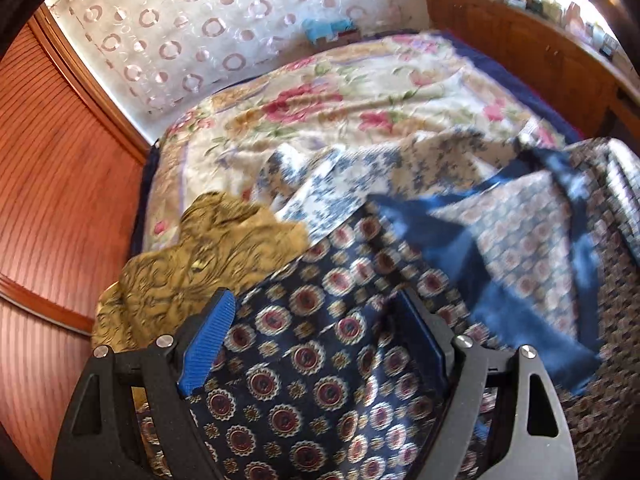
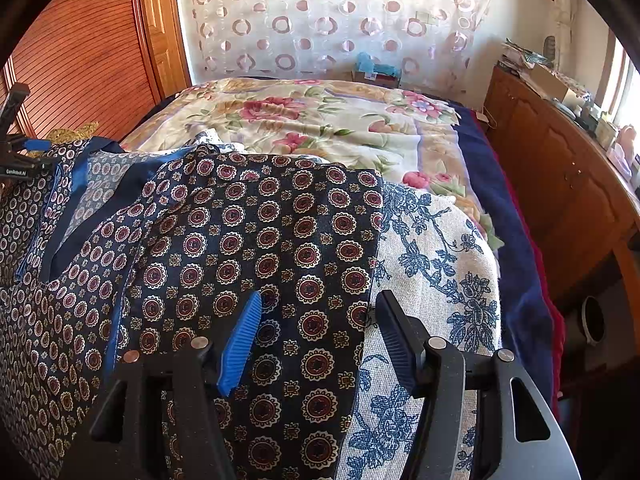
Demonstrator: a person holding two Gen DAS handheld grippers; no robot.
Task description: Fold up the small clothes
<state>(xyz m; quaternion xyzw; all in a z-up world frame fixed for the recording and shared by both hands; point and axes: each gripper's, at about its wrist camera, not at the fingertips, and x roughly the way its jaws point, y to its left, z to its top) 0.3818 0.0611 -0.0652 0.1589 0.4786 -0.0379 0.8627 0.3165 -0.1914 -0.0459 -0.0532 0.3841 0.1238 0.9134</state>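
Observation:
A navy garment with red-and-cream medallions and plain blue lining [image 1: 304, 344] [image 2: 260, 248] lies spread on the bed. My left gripper [image 1: 320, 328] is open, its blue-padded fingers [image 1: 208, 344] standing either side of the cloth at the garment's left end. My right gripper [image 2: 320, 332] is open over the garment's right edge, left pad [image 2: 240, 344] on the navy cloth, right finger [image 2: 400, 344] over a white cloth with blue flowers [image 2: 440, 280]. The lining [image 1: 460, 264] shows where the garment is turned back. The left gripper also shows in the right wrist view [image 2: 24, 148].
A mustard patterned garment [image 1: 200, 256] lies bunched at the bed's left edge. A floral bedspread [image 2: 340, 128] covers the bed. A wooden wardrobe [image 1: 52, 200] stands left, a wooden dresser with clutter [image 2: 560, 184] right, a curtain [image 2: 320, 16] behind.

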